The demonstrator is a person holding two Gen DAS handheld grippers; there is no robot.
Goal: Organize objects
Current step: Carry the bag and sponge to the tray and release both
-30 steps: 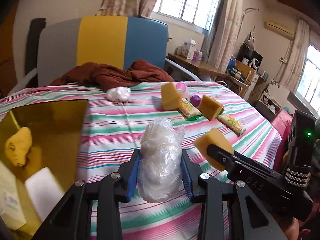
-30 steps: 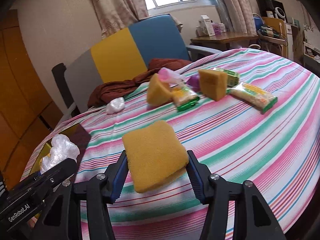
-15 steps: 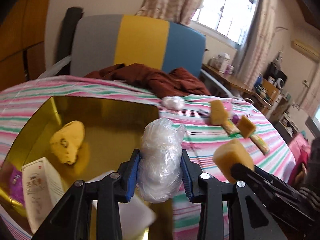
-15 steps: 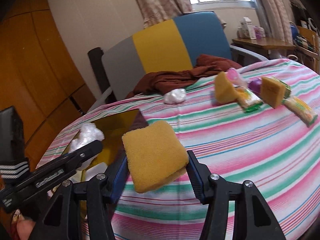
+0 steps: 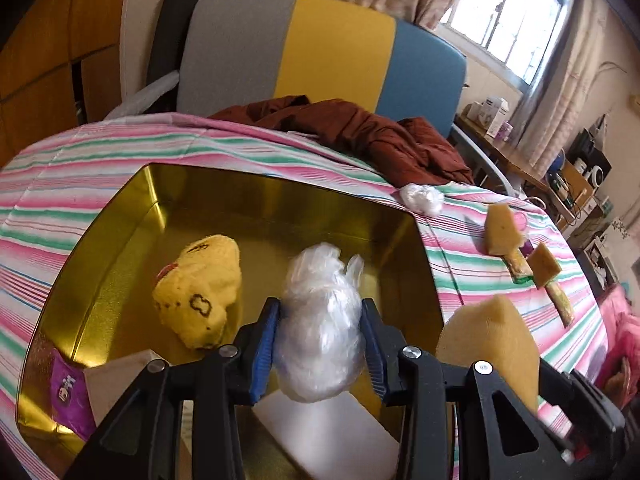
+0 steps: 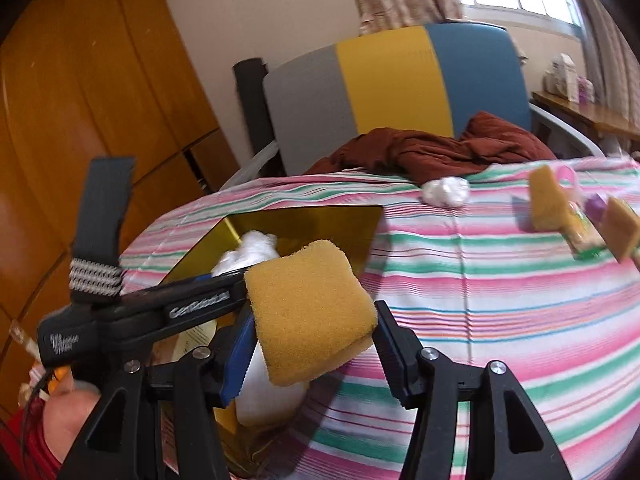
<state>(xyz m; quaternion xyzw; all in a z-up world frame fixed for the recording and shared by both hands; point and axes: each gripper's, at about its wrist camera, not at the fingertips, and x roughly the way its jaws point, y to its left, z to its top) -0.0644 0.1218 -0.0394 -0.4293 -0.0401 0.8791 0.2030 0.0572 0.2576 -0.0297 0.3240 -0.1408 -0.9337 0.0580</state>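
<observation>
Gripping a crumpled ball of clear plastic bag (image 5: pixel 320 340), the left gripper (image 5: pixel 320 350) hangs over the open gold tin (image 5: pixel 100 248); its blue pads (image 5: pixel 264 350) sit against both sides of the bag and its jaws are opening slightly. In the right wrist view the same bag (image 6: pixel 250 250) shows white above the tin (image 6: pixel 320 216), past the left gripper's black finger. The right gripper (image 6: pixel 312 350) is clamped on a yellow sponge (image 6: pixel 308 308), held just beside the tin's near right corner and above the striped tablecloth (image 6: pixel 500 280); the same sponge (image 5: pixel 488 344) shows at the lower right of the left wrist view.

Inside the tin lie a yellow plush toy (image 5: pixel 200 288) toward the left, a white block (image 5: pixel 328 436) under the bag, a purple packet (image 5: pixel 68 388) against the near left wall and a pale box (image 5: pixel 116 380) next to it.

On the tablecloth beyond the tin's far right corner sits a second small plastic wad (image 5: pixel 422 198). Farther right are two more sponges (image 5: pixel 502 228), standing on edge beside green-ended snack packets (image 5: pixel 520 266). A maroon cloth (image 5: pixel 360 132) is heaped at the table's far edge, in front of a chair back (image 5: pixel 332 48) in grey, yellow and blue
</observation>
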